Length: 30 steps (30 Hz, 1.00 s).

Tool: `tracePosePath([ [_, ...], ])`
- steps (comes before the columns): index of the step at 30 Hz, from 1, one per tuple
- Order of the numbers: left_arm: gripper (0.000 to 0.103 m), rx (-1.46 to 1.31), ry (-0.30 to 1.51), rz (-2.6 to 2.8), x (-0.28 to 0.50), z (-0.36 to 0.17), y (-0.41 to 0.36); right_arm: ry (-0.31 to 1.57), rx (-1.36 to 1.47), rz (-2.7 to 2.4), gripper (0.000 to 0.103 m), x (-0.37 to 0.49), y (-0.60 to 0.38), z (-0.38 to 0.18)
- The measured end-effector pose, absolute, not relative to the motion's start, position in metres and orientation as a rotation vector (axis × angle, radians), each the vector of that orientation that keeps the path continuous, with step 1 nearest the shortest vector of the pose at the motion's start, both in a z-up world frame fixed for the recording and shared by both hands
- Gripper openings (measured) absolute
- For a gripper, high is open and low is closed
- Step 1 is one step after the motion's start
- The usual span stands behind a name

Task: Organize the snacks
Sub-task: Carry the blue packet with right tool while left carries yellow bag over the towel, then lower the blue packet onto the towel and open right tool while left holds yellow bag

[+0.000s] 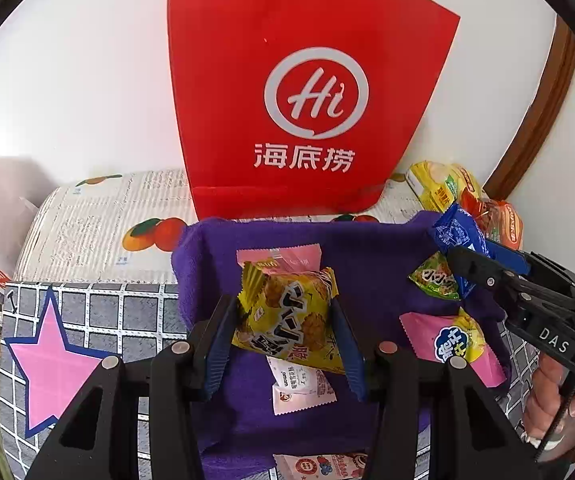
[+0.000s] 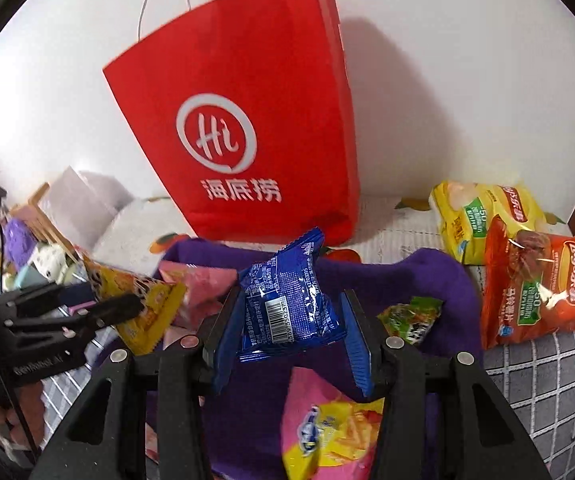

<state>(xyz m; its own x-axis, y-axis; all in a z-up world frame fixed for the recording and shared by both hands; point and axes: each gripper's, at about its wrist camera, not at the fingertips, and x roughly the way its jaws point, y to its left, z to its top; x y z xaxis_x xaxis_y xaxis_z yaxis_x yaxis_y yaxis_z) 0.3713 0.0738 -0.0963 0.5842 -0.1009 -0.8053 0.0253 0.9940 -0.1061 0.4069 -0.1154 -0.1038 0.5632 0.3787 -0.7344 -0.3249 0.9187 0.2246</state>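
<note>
My left gripper (image 1: 285,312) is shut on a yellow snack packet (image 1: 287,316), held above a purple cloth bin (image 1: 367,256). My right gripper (image 2: 291,312) is shut on a blue snack packet (image 2: 287,304) over the same purple bin (image 2: 439,276). In the left wrist view the right gripper (image 1: 469,256) enters from the right with the blue packet (image 1: 457,232). In the right wrist view the left gripper (image 2: 119,300) comes in from the left with the yellow packet (image 2: 147,304). Inside the bin lie pink packets (image 1: 283,258), a green packet (image 1: 433,278) and a pink-and-yellow packet (image 1: 455,340).
A red paper bag (image 1: 307,92) stands upright behind the bin against the white wall. Yellow chips (image 2: 483,216) and orange chips (image 2: 535,280) lie at the right on the printed cover. A pink star (image 1: 51,356) marks the checked cloth at left. A white-pink packet (image 1: 319,466) lies near the front.
</note>
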Motion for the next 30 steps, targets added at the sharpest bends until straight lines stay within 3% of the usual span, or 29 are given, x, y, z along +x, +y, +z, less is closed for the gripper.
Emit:
tracePosePath([
  [30, 0.046, -0.066, 0.928, -0.059, 0.369, -0.095, 0.07, 1.073, 0.019, 0.433, 0.048, 0.422, -0.119, -0.15],
])
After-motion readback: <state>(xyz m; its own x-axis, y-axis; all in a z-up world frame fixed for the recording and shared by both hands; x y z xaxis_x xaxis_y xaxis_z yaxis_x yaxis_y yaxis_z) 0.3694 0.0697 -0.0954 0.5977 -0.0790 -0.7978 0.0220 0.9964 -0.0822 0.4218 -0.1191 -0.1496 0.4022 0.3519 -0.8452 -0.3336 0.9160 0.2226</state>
